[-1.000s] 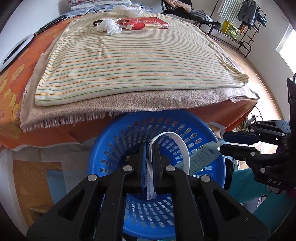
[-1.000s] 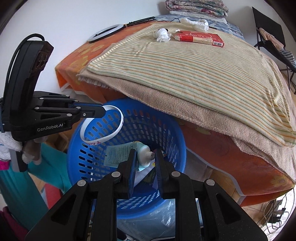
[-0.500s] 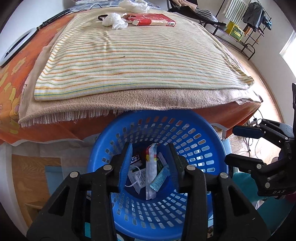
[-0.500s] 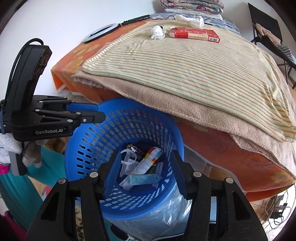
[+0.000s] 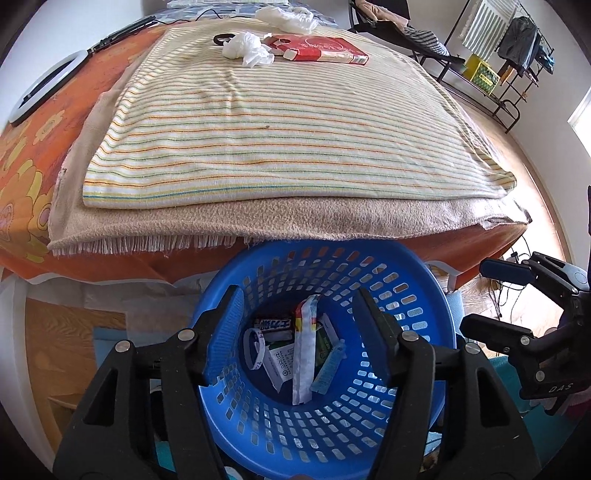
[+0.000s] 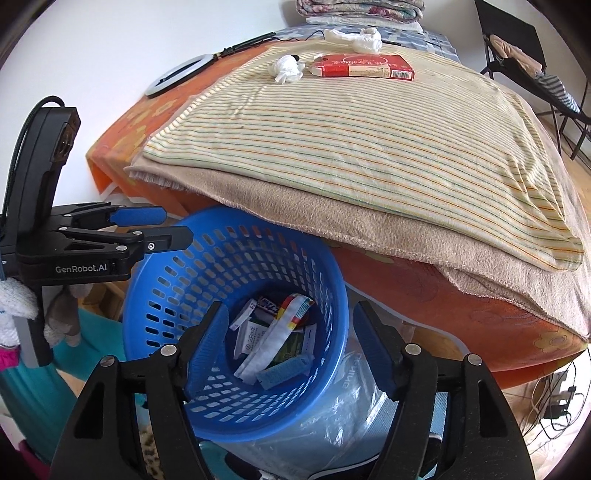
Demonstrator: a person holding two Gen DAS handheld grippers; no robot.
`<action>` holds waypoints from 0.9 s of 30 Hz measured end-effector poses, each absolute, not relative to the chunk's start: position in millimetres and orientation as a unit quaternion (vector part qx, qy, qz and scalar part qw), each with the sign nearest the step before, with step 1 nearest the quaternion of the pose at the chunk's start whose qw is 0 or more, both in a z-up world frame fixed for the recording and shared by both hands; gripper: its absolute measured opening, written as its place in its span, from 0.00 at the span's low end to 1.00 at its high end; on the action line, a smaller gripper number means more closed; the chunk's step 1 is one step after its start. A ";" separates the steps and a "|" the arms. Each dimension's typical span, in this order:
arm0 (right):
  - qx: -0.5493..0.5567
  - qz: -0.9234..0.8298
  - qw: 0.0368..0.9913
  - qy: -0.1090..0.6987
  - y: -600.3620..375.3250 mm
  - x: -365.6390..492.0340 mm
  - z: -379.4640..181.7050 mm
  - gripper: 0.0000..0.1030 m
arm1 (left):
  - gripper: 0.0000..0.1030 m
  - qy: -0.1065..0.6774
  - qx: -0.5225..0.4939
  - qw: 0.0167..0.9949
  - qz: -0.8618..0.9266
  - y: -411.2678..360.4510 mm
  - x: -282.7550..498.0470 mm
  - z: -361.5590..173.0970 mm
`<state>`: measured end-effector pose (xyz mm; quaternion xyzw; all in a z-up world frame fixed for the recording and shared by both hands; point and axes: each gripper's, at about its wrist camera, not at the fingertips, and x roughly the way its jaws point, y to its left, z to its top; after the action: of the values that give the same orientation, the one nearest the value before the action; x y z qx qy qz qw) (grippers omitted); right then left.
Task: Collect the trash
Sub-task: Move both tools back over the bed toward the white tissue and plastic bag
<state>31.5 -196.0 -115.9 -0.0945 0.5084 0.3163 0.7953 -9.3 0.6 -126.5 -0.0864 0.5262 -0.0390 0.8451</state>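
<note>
Opening jaws; trash lies below

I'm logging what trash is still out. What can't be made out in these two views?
- Left wrist view: a dark ring half hidden behind the crumpled tissue.
- Both views: wrapper print in the blue basket is too small.
- Basket floor: overlapping wrappers hide it.

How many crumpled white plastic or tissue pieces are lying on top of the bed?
2. One small crumpled white wad lies on the striped cloth, just left of the flat red box. A larger crumpled white piece lies farther back, behind the box. Others may be hidden from view.
</note>
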 end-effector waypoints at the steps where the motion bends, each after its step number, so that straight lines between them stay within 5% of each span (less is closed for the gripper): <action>1: -0.092 0.315 0.795 0.510 -196.2 32.5 -116.0 0.71 | 0.61 0.526 -0.086 0.845 -0.039 0.3 -8.7 -125.4; 27: -0.081 0.291 0.808 0.506 -195.7 86.5 -88.5 0.72 | 0.61 0.485 -0.119 0.866 -0.029 20.3 68.7 -58.9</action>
<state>86.5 -195.7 -88.5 -0.0805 0.5064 0.2905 0.8079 68.7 20.3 -58.9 -0.1192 0.4851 -0.0291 0.8658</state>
